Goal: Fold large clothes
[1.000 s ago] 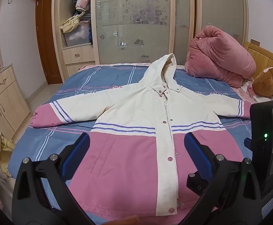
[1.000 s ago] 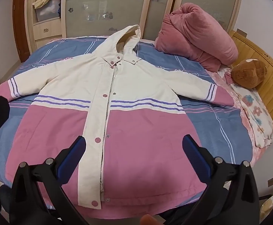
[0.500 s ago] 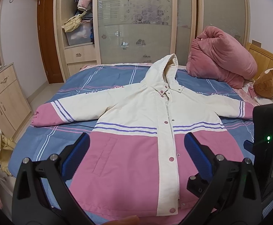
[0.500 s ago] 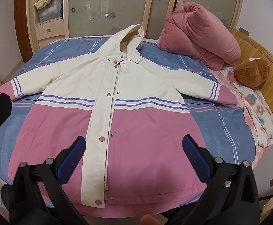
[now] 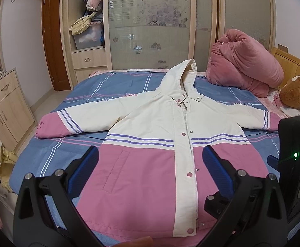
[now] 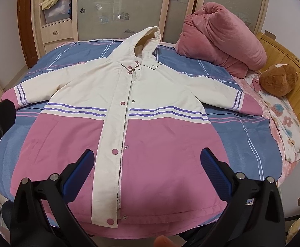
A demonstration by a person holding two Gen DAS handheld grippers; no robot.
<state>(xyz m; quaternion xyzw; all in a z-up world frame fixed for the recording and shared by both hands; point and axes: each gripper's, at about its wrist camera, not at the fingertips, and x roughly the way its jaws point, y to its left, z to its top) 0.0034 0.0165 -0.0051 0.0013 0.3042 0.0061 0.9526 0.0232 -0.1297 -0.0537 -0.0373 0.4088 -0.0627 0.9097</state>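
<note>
A hooded jacket (image 5: pixel 150 123), cream on top and pink below with purple stripes, lies flat and face up on the bed, sleeves spread out, snaps closed. It also shows in the right wrist view (image 6: pixel 150 94). My left gripper (image 5: pixel 150 164) is open and empty, held above the hem end of the jacket. My right gripper (image 6: pixel 146 164) is open and empty, also above the hem, over the pink lower front. The right gripper's body (image 5: pixel 294 160) shows at the right edge of the left wrist view.
The bed has a blue striped cover (image 5: pixel 112 86). A rolled pink quilt (image 6: pixel 222 39) and a brown plush toy (image 6: pixel 277 80) sit near the wooden headboard (image 6: pixel 290 61). A wardrobe (image 5: pixel 150 24) stands behind the bed; a low cabinet (image 5: pixel 3 107) stands left.
Both grippers have drawn back and risen slightly, so the jacket sits a bit farther and lower in view. The jacket has not moved. Both grippers stay open.
</note>
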